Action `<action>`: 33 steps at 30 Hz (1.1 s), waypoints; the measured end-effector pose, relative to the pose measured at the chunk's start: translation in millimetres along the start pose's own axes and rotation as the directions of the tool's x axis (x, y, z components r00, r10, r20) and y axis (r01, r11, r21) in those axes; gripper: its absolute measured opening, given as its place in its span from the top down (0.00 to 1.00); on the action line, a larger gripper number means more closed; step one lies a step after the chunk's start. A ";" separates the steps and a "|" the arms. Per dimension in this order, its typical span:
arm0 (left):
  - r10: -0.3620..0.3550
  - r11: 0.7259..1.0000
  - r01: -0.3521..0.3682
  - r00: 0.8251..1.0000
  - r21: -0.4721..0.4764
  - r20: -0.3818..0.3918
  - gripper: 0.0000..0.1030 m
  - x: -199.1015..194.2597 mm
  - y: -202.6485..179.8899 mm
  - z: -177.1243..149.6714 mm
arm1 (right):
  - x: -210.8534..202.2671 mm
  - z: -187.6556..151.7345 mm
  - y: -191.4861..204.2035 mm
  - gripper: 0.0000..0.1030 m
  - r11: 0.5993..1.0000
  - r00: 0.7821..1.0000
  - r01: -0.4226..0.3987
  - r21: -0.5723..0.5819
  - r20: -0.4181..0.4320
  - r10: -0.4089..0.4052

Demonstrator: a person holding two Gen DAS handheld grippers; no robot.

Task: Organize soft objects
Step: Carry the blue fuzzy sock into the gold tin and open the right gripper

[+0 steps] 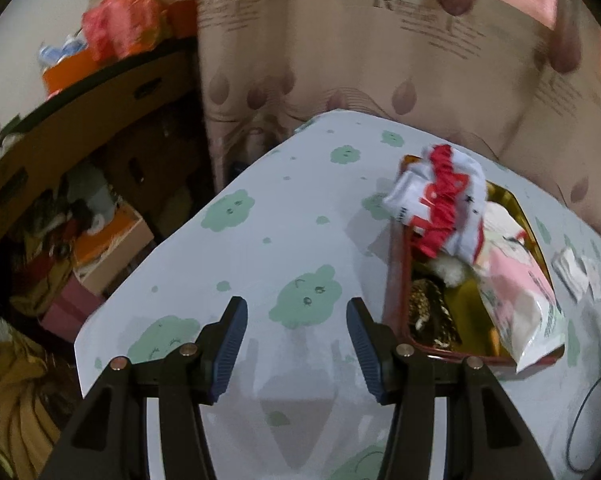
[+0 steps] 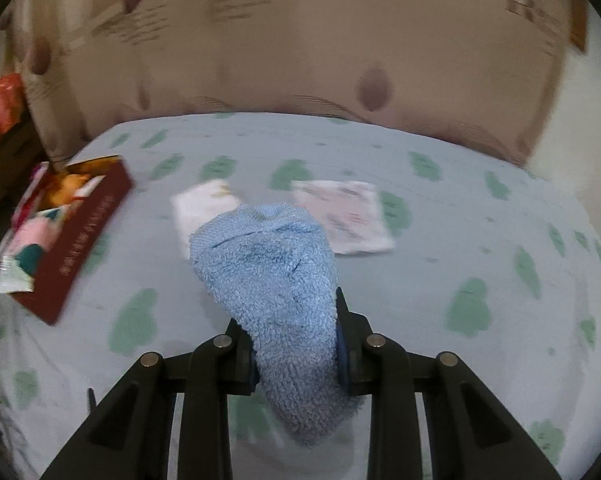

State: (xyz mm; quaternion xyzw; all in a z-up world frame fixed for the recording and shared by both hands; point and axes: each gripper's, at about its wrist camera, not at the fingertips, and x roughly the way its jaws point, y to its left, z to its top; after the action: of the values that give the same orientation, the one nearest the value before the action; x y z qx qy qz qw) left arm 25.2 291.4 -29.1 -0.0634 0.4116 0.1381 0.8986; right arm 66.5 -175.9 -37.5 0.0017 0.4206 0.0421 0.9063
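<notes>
Blue terry cloth fills the middle of the right wrist view: a fluffy sock (image 2: 268, 276) pinched in the right gripper (image 2: 296, 344), whose fingers press into it from both sides, its loose end bulging out ahead of the pads over the sheet (image 2: 440, 280), a pale one printed with green blobs. Just past the sock, at eleven o'clock, lies a white folded cloth (image 2: 198, 206); at one o'clock lies a second white cloth (image 2: 348, 216) with faint pink print, too blurred to read. Far off at nine o'clock sits a dark red box (image 2: 80, 240) with a line of gold characters down its side that I cannot make out, soft things heaped inside it.

In the left wrist view the left gripper (image 1: 296, 330) stands with fingers wide apart and nothing between them, above the sheet. At two o'clock from it is the same box, gold inside, holding a white garment with red ruffles (image 1: 440, 204), a pink and white packet (image 1: 516, 280) and something dark and speckled. Behind the bed hangs a beige curtain (image 1: 340, 60) printed with a large "R" and small lines of script too smeared to read.
</notes>
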 end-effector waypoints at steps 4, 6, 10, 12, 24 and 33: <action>0.038 0.998 -0.038 0.999 -0.047 0.005 0.49 1.3 10.1 1.2 | 1.0 14.8 40.4 0.75 0.996 0.997 -0.076 -0.047 -0.010 0.075; 0.039 0.997 -0.039 0.999 -0.068 -0.002 0.49 2.8 14.0 1.5 | -0.2 22.3 62.1 0.75 0.991 0.994 -0.110 -0.070 -0.007 0.110; 0.056 0.994 -0.056 0.998 -0.098 -0.008 0.49 3.5 19.6 0.5 | -0.7 33.7 100.4 0.75 0.980 0.986 -0.164 -0.111 -0.023 0.163; 0.058 0.993 -0.059 0.998 -0.098 -0.007 0.49 4.4 20.3 1.3 | -0.4 39.5 119.2 0.75 0.973 0.982 -0.188 -0.133 -0.029 0.185; 0.031 0.990 -0.037 0.998 -0.137 -0.047 0.49 11.5 25.0 -0.1 | 20.0 73.3 213.7 0.73 0.935 0.970 -0.242 -0.260 -0.094 0.225; 0.021 0.991 -0.028 0.998 -0.132 -0.052 0.49 12.1 24.6 -0.6 | 47.2 97.3 247.7 0.71 0.940 0.967 -0.244 -0.237 -0.128 0.219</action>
State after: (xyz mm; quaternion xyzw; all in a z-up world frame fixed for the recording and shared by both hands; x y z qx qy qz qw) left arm 24.9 317.1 -38.7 -0.1216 0.4249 0.1746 0.8799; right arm 152.5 77.7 -1.0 -0.0654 0.4534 0.2013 0.8658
